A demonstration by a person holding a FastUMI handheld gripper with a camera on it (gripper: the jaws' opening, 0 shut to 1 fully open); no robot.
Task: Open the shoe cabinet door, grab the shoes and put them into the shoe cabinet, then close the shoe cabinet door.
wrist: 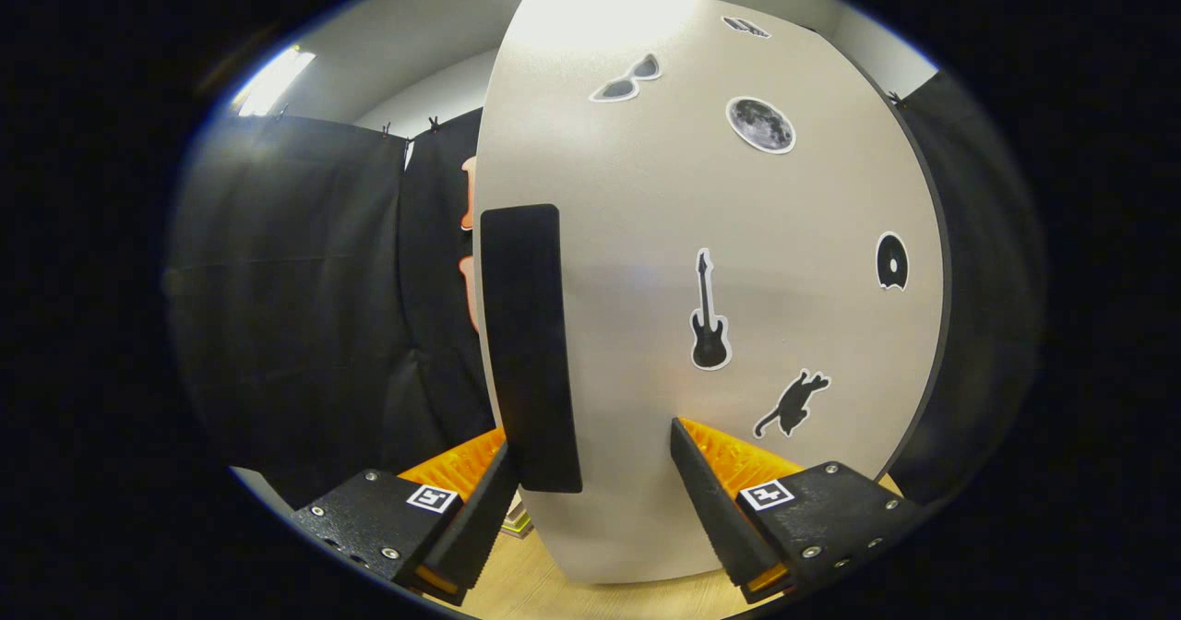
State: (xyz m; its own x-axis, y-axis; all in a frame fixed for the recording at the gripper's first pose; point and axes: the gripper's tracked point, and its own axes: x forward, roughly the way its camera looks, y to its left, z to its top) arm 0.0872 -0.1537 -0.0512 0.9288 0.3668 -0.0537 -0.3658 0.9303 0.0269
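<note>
We've got the gripper [590, 472] spread, fingers either side of the door [701, 232] w/ the handle [530, 343] by the left finger; we square up on the handle before squeezing.

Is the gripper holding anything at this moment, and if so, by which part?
Nothing is held. The gripper is open, its fingers spread before the beige sticker-covered cabinet door; the left finger sits by the black vertical door handle.

Bright overhead lighting; ceiling light [272, 80] blown out. Glare washes the top of the cabinet door [646, 232]. Fisheye bows the door's edges strongly. Focus sharp on stickers; booth cloth dim.
</note>
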